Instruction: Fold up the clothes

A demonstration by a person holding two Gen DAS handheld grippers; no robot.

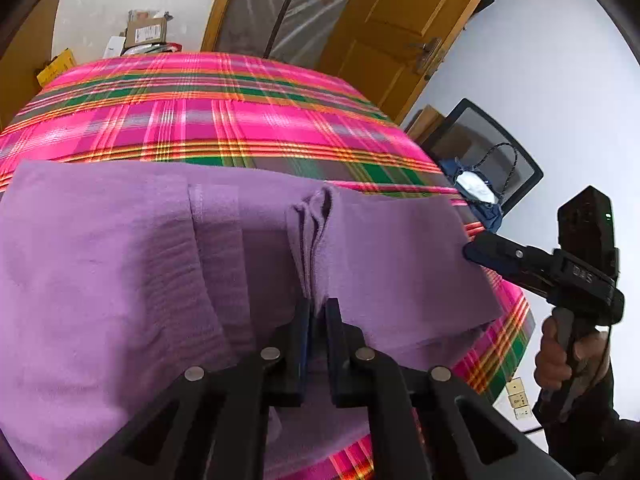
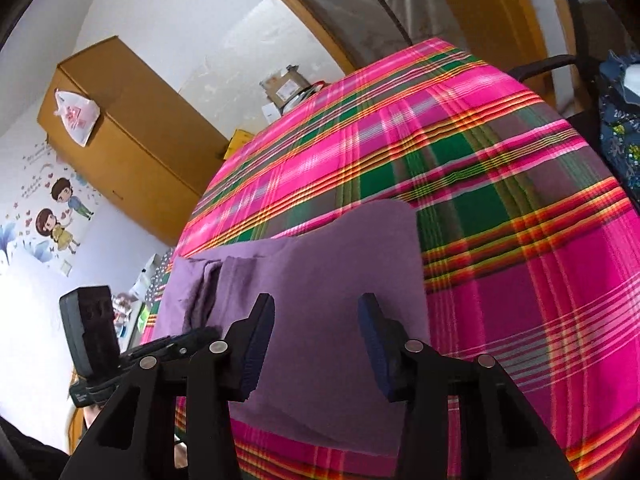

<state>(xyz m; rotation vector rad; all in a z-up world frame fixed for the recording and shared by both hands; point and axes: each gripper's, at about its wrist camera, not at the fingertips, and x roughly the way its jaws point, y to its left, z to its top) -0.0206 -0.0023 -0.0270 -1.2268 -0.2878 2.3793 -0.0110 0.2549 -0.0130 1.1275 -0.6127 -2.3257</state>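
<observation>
A purple cloth point(image 1: 120, 260) lies partly folded at the near edge of a table under a pink plaid tablecloth point(image 1: 200, 120). A raised ridge of the cloth's layers runs straight into my left gripper point(image 1: 316, 312), whose jaws are pinched shut on it. In the left wrist view my right gripper point(image 1: 474, 252) comes in from the right, its tip at the cloth's right edge. In the right wrist view the right gripper point(image 2: 316, 320) stands open just above the purple cloth point(image 2: 340, 264), with nothing pressed between its pads. The left gripper point(image 2: 196, 336) shows at the left, over the cloth's bunched side.
The plaid tablecloth point(image 2: 520, 200) stretches far beyond the cloth. Cardboard boxes point(image 1: 146, 32) sit past the far edge. A black chair with a blue bag point(image 1: 480, 192) stands at the right, in front of a wooden door point(image 1: 400, 20). A hand point(image 1: 556, 360) holds the right gripper's handle.
</observation>
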